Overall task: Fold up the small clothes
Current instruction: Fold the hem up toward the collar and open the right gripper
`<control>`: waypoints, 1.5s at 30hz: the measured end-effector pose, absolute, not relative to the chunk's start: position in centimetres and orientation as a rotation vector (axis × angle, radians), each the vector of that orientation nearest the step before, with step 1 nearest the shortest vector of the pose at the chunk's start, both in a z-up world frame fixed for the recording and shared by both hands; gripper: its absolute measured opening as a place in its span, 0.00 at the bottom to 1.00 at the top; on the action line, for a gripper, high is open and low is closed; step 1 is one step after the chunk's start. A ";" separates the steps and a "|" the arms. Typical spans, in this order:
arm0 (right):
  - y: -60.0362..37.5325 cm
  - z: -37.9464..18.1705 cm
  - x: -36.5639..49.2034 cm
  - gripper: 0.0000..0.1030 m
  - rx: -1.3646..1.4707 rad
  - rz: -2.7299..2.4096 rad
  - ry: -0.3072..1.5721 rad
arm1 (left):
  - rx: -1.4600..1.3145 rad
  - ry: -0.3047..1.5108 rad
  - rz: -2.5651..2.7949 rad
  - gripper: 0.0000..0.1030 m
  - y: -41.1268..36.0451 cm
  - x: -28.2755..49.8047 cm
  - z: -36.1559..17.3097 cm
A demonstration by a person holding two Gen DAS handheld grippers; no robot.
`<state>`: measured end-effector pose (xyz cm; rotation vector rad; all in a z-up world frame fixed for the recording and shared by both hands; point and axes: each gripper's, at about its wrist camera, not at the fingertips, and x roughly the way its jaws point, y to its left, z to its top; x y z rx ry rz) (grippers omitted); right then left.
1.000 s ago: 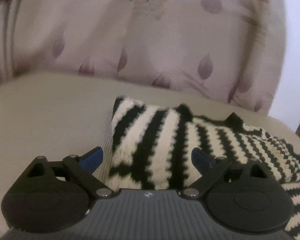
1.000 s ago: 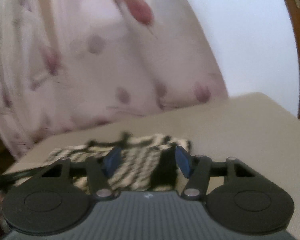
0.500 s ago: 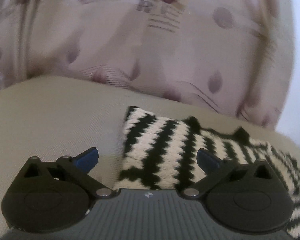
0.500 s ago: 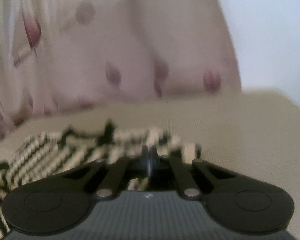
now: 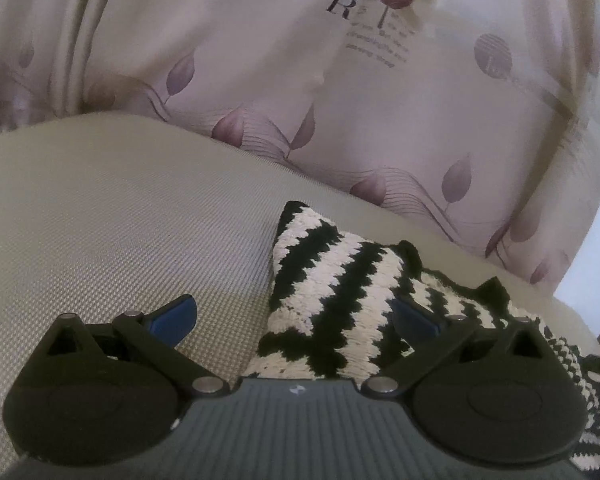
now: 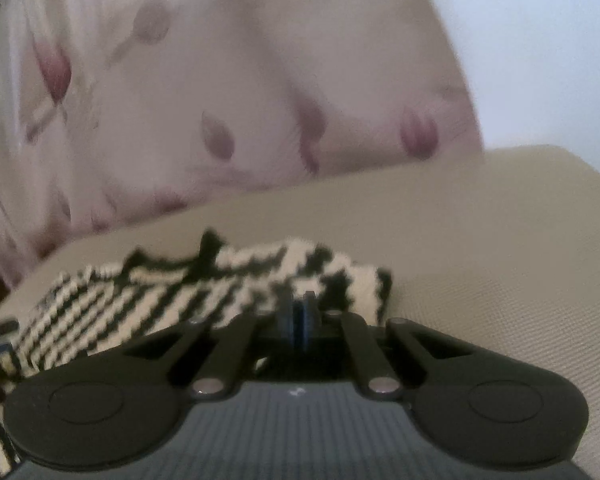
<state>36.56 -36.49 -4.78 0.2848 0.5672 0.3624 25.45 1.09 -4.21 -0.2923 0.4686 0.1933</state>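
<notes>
Left gripper (image 5: 294,318) fingers spread wide; right gripper (image 6: 299,312) fingers pressed together.

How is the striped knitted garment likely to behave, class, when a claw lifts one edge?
The striped knitted garment is probably floppy: it humps and creases on the cushion. Its chunky knit looks grippy, unlikely to slip from the shut right claw.

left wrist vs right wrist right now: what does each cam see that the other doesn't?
Left wrist only: the left gripper, open, its blue fingertips spread either side of a raised corner of the striped knit garment; printed lettering on the leaf-print curtain.

Right wrist only: the right gripper, shut, pads together at the garment's edge, apparently pinching it; the white wall takes up much of the frame.

Both: the black-and-white garment, the beige surface under it, the curtain behind.
</notes>
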 end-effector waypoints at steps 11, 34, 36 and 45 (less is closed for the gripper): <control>-35.2 -4.6 35.9 0.00 0.206 0.314 0.500 | -0.307 0.493 0.190 1.00 1.3 25.7 -4.4; -35.0 -3.1 35.2 0.15 0.230 0.320 0.409 | -0.335 0.501 0.191 1.00 1.6 25.7 -4.4; -36.1 -2.3 35.7 0.15 0.305 0.321 0.385 | -0.337 0.504 0.190 1.00 1.7 25.7 -4.4; -38.3 -6.0 37.5 0.25 0.465 0.262 0.543 | -0.350 0.508 0.193 1.00 1.9 25.7 -4.4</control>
